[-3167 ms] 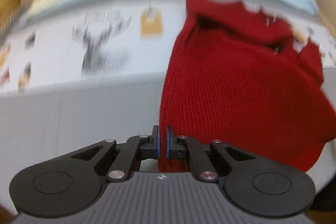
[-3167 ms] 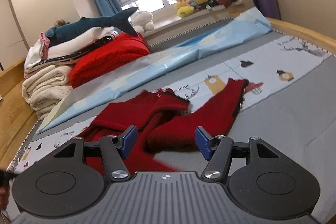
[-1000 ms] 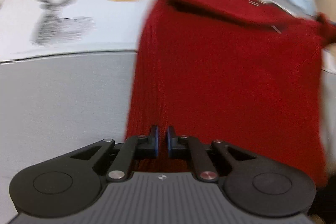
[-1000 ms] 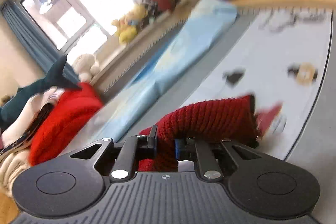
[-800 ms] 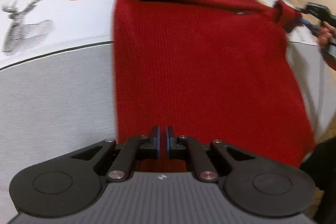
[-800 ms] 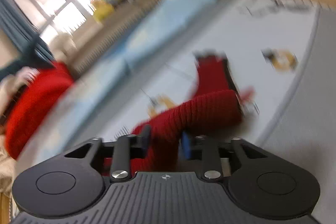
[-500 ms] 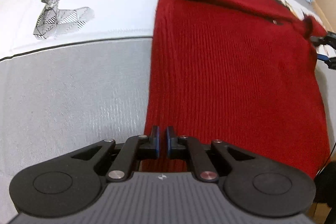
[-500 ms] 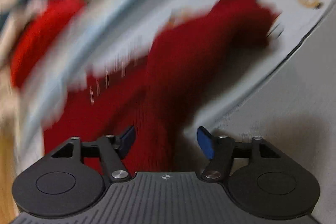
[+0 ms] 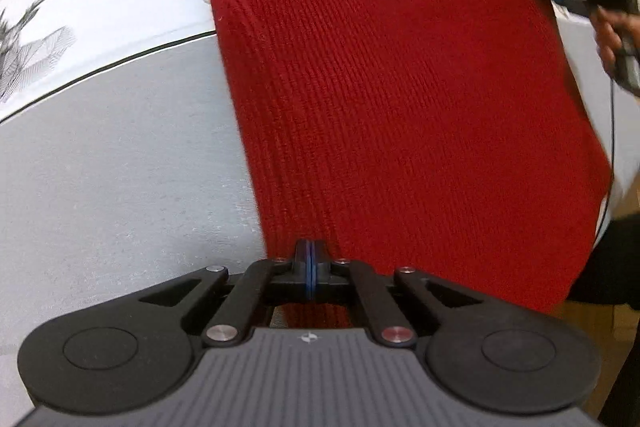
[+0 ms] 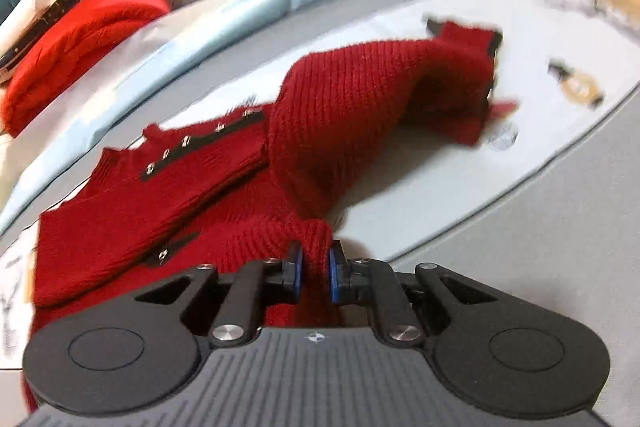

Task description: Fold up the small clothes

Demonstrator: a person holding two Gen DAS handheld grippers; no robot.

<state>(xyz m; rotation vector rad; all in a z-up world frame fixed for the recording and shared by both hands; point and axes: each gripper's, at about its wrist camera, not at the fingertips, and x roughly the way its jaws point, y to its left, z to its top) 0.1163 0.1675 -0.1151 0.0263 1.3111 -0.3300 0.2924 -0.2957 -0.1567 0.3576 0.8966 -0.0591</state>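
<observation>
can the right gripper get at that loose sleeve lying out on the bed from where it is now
Probably not yet: the right gripper is shut on a bunch of the red sweater. The sleeve lies ahead with nothing over it, so it would need to let go first.

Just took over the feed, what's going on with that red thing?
A person is folding a red sweater on the bed with a gripper in each hand. The left gripper is shut on the hem edge. The right gripper is shut on a bunch of knit near the shoulder; one sleeve trails off beyond it. The body lies fairly flat; no fold is finished yet.
</observation>
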